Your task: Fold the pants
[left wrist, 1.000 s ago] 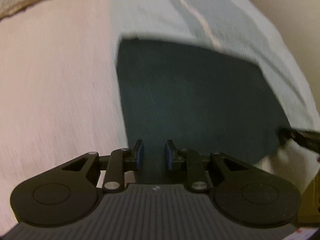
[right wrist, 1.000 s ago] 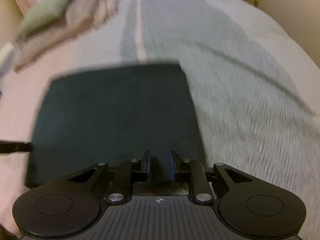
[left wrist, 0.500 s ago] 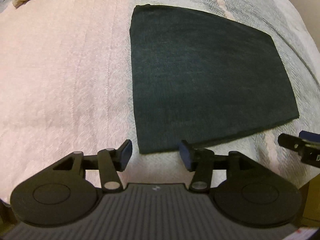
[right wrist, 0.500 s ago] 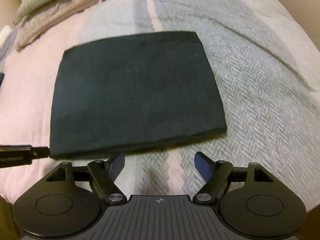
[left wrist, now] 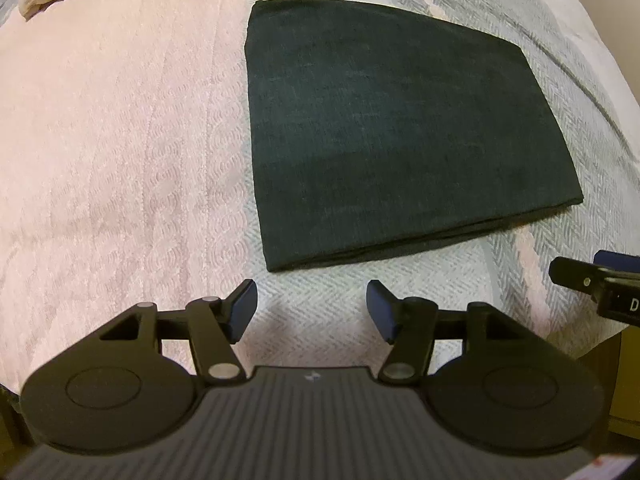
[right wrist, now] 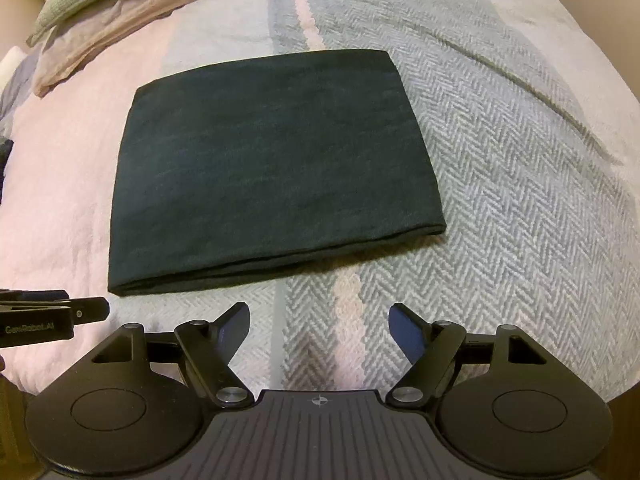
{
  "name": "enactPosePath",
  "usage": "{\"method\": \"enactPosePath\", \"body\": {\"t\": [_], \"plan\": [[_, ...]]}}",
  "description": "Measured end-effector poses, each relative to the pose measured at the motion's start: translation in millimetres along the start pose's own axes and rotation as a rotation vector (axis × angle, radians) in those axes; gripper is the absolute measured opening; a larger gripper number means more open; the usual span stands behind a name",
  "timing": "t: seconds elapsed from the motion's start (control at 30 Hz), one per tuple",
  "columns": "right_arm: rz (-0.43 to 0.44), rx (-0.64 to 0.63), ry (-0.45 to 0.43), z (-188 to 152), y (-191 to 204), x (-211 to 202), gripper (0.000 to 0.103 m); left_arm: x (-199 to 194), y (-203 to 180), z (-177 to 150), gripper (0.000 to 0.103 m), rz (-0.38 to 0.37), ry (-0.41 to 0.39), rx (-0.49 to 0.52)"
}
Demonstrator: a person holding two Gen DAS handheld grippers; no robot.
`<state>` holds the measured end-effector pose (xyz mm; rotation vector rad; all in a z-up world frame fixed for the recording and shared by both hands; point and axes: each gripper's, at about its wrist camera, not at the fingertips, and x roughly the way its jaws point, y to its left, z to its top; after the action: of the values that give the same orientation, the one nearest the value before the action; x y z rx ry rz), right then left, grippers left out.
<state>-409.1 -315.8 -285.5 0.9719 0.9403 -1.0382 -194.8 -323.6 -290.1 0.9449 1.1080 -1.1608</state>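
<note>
The dark green pants (left wrist: 392, 140) lie folded into a flat rectangle on the bed, seen from both wrists (right wrist: 272, 168). My left gripper (left wrist: 312, 308) hovers just short of the pants' near edge, its jaws opening with nothing between them. My right gripper (right wrist: 320, 328) stands open near the same edge, farther right, also holding nothing. Each gripper's tip shows at the side of the other's view: the right one (left wrist: 592, 280) and the left one (right wrist: 60, 312).
The bedspread (right wrist: 500, 160) is pink on the left and grey herringbone on the right, with a pink stripe. A pile of pink and green cloth (right wrist: 92, 8) lies at the far left. The bed's edge (left wrist: 616, 80) falls away on the right.
Both grippers let go of the pants' near edge, opened wide and drew back and up. The folded pants stay flat on the bed.
</note>
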Motion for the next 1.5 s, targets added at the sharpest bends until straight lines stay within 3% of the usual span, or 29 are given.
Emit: {"method": "enactPosePath", "body": {"t": [0.3, 0.43, 0.57, 0.67, 0.87, 0.93, 1.1, 1.27, 1.33, 1.5], "plan": [[0.053, 0.034, -0.005, -4.5, -14.1, 1.4, 0.074, -3.5, 5.4, -2.0, 0.057, -0.033, -0.037, 0.014], [0.130, 0.143, -0.111, 7.2, -53.9, -9.9, 0.074, -13.1, 37.7, 11.4, 0.057, -0.109, -0.154, -0.042], [0.213, 0.258, -0.242, 28.6, -103.3, -11.1, 0.074, -5.3, 82.4, 35.2, 0.067, -0.183, -0.258, -0.145], [0.301, 0.295, -0.272, 43.9, -128.9, 11.6, 0.074, 14.9, 105.0, 52.3, 0.069, -0.233, -0.281, -0.193], [0.360, 0.340, -0.224, 69.5, -153.6, 69.3, 0.074, 71.9, 130.8, 72.9, 0.068, -0.402, -0.224, -0.325], [0.421, 0.367, -0.196, 75.0, -161.9, 87.6, 0.074, 88.1, 131.4, 75.9, 0.068, -0.459, -0.200, -0.342], [0.543, 0.461, -0.163, 91.1, -173.8, 119.3, 0.073, 113.2, 124.6, 83.0, 0.066, -0.584, -0.166, -0.309], [0.616, 0.448, -0.138, 106.4, -170.2, 136.4, 0.073, 134.1, 123.1, 101.3, 0.065, -0.694, -0.148, -0.262], [0.634, 0.424, -0.136, 108.4, -164.5, 139.8, 0.073, 140.8, 123.5, 104.8, 0.061, -0.731, -0.140, -0.250], [0.677, 0.428, -0.151, 104.6, -164.6, 140.9, 0.071, 150.7, 127.7, 104.2, 0.039, -0.800, -0.124, -0.270]]}}
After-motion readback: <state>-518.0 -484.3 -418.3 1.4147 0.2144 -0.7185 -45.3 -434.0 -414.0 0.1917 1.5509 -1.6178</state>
